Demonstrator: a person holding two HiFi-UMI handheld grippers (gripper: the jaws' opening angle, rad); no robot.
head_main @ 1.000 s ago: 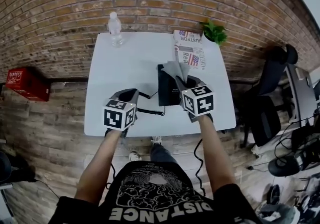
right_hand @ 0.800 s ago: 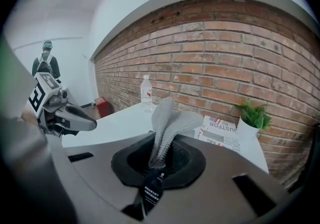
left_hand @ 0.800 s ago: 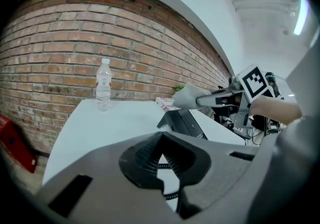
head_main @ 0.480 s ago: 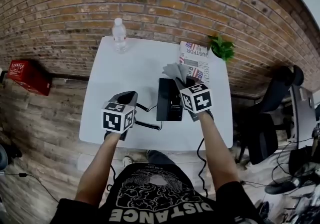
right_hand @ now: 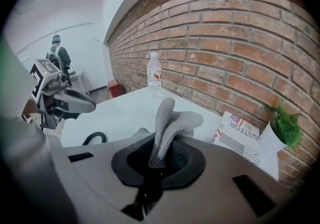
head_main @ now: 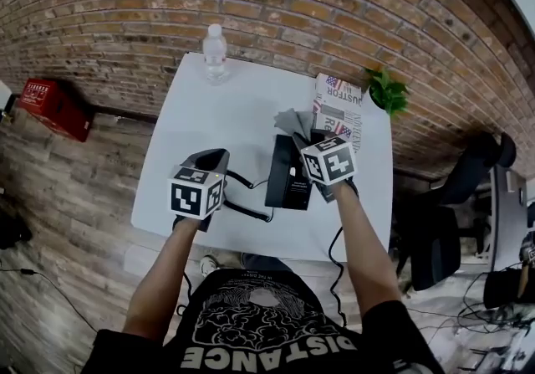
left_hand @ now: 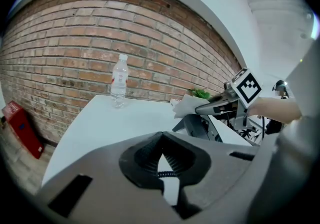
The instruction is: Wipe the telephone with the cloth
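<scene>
The black telephone (head_main: pixel 287 173) sits near the middle of the white table (head_main: pixel 217 113); its base also shows in the left gripper view (left_hand: pixel 200 129). My right gripper (head_main: pixel 299 136) hovers over the telephone's far right side, shut on a grey cloth (head_main: pixel 292 121) that sticks up from the jaws (right_hand: pixel 167 120). My left gripper (head_main: pixel 216 155) is to the left of the telephone, jaws together (left_hand: pixel 160 140). A coiled cord (head_main: pixel 242 180) runs from under it to the telephone, and a black handset (head_main: pixel 247 212) lies on the table by it.
A water bottle (head_main: pixel 215 53) stands at the table's far edge against the brick wall. A newspaper (head_main: pixel 338 109) and a small green plant (head_main: pixel 387 92) are at the far right. A red box (head_main: pixel 54 109) is on the floor left, an office chair (head_main: pixel 451 213) right.
The head camera has shifted, so the table sits a little further right and lower in view. Both grippers hold about the same places beside and over the telephone.
</scene>
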